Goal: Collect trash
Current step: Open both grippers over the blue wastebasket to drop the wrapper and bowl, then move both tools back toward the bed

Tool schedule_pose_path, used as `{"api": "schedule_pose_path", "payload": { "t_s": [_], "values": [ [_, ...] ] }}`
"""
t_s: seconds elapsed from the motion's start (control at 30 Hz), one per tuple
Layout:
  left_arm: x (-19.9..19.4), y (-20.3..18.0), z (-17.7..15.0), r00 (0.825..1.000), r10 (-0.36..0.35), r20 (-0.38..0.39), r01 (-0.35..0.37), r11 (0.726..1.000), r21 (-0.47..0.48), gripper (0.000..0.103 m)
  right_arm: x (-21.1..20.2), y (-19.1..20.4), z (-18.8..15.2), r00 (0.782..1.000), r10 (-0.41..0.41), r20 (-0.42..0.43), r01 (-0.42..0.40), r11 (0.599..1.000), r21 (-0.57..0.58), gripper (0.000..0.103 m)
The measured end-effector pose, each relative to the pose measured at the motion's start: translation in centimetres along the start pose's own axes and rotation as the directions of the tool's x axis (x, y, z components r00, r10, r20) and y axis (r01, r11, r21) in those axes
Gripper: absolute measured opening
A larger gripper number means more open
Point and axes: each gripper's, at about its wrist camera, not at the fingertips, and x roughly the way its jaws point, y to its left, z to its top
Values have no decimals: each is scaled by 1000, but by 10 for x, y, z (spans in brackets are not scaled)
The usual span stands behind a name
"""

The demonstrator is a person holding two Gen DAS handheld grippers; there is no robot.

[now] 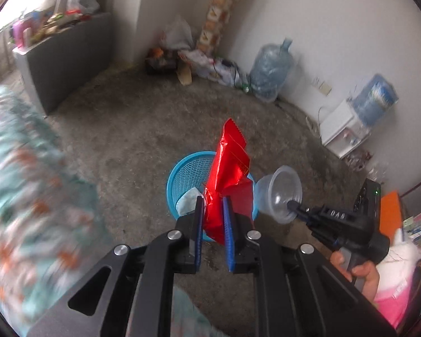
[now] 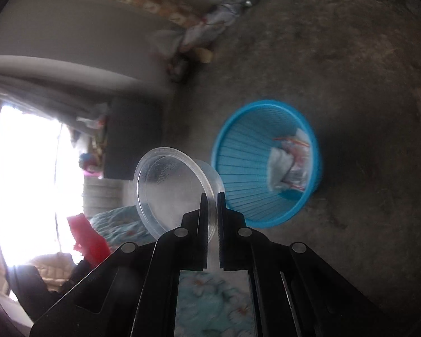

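My left gripper (image 1: 212,199) is shut on a crumpled red foil wrapper (image 1: 229,165) that sticks up between its blue pads, right above a blue mesh waste basket (image 1: 188,174) on the floor. My right gripper (image 2: 212,195) is shut on the rim of a clear plastic cup (image 2: 171,185), tilted on its side. The same cup (image 1: 280,193) hangs beside the basket's right edge in the left wrist view, held by the right gripper (image 1: 292,205). The basket (image 2: 252,168) holds crumpled paper and plastic (image 2: 287,165). The red wrapper (image 2: 87,238) shows at lower left in the right wrist view.
A bare concrete floor (image 1: 143,129) surrounds the basket. A large water bottle (image 1: 270,71), bags and boxes line the far wall, and a white water dispenser (image 1: 348,132) stands at right. A grey cabinet (image 1: 67,59) is at left, floral bedding (image 1: 22,182) at near left.
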Motion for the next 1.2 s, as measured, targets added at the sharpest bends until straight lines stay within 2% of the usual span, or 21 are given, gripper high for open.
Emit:
{"api": "schedule_pose_path", "payload": {
  "t_s": [0.07, 0.1, 0.13, 0.17, 0.2, 0.3, 0.33, 0.47, 0.6, 0.8, 0.87, 1.0, 1.13, 1.2],
  "values": [
    [26, -6, 15, 1000, 1, -15, -1, 1000, 7, 13, 17, -9, 10, 1000, -15, -20, 15, 1000, 25, 9],
    [37, -8, 20, 1000, -5, -14, 5, 1000, 2, 18, 27, -13, 18, 999, -37, -25, 38, 999, 32, 17],
    [55, -12, 26, 1000, -8, -30, 8, 1000, 3, 24, 42, -19, 25, 997, -68, -34, 69, 997, 32, 24],
    [63, -13, 29, 999, -7, -40, 8, 1000, 5, 40, 50, -23, 28, 995, -88, -44, 90, 995, 32, 40],
    [73, -14, 31, 999, -2, -47, 2, 1000, 7, 49, 64, -32, 32, 992, -116, -58, 118, 992, 36, 46],
    [95, -16, 33, 997, 45, -68, -45, 999, 11, 49, 84, -55, 32, 974, -204, -103, 210, 976, 53, 46],
    [96, -16, 33, 996, 46, -70, -46, 999, 6, 50, 84, -61, 30, 974, -202, -106, 210, 975, 70, 46],
    [82, -10, 32, 998, 53, -28, -54, 998, -19, 54, 64, -69, 17, 986, -148, -71, 154, 984, 92, 50],
    [49, -3, 27, 999, 47, 19, -47, 998, -32, 55, 42, -57, 5, 993, -105, -48, 108, 992, 69, 52],
    [-39, 3, -8, 989, 49, 139, -45, 999, -31, 61, 8, -1, -8, 999, -12, -40, 9, 997, -78, 63],
    [-76, 7, -27, 978, 73, 198, -70, 997, -23, 65, -1, 20, -13, 998, 10, -60, -18, 990, -137, 64],
    [-138, 22, -67, 943, 135, 304, -126, 991, -49, 70, -8, 64, -29, 990, 54, -128, -84, 968, -237, 66],
    [-188, 43, -116, 884, 273, 380, -257, 962, -94, 70, -15, 100, -51, 982, 91, -165, -142, 932, -334, 68],
    [-204, 53, -139, 863, 325, 387, -301, 946, -123, 70, -12, 115, -66, 975, 92, -201, -165, 908, -384, 68]
  ]
}}
